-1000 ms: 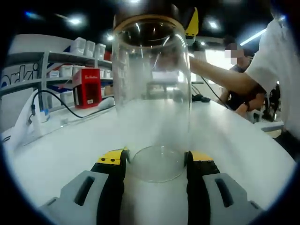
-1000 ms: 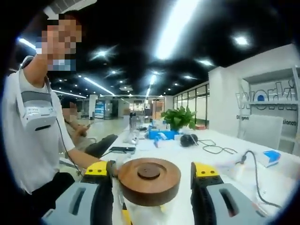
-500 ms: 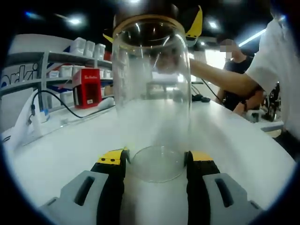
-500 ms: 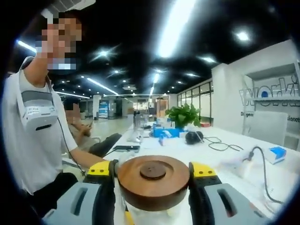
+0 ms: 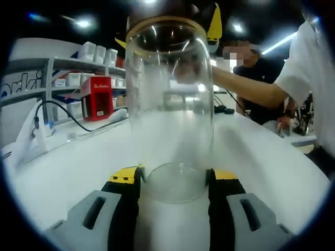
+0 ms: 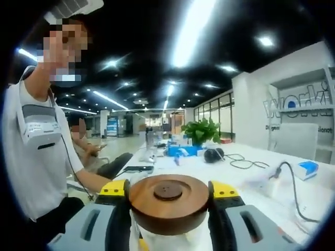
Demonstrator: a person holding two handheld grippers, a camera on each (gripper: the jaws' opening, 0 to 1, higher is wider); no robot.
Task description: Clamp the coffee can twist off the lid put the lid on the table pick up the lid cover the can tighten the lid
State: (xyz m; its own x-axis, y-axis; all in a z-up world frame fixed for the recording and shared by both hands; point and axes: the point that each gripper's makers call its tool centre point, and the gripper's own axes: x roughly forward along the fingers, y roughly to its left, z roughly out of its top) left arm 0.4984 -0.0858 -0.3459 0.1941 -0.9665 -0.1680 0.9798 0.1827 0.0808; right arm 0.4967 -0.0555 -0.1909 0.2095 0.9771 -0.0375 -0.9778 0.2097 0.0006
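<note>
While the left gripper (image 5: pixel 174 175) has its jaws closed against the base of the coffee can (image 5: pixel 169 110), the clamp step looks done: clear glass can stands upright on the white table (image 5: pixel 68 162), pinned low on both sides. Right gripper (image 6: pixel 168 186) sits at the top of the can, jaws pressed on either side of the round wooden lid (image 6: pixel 168 201), so it has hold of the lid. Lid is on the can mouth, glass visible just beneath it. My read: we're at the twist stage, but I can't tell from these frames if this is the loosening or the final tightening. If it's the loosening, then setting the lid on the table, picking it up, re-covering and tightening are all left. Background: shelving with a red box (image 5: pixel 96 97), a black cable (image 5: pixel 73 119), a potted plant (image 6: pixel 201 132).
</note>
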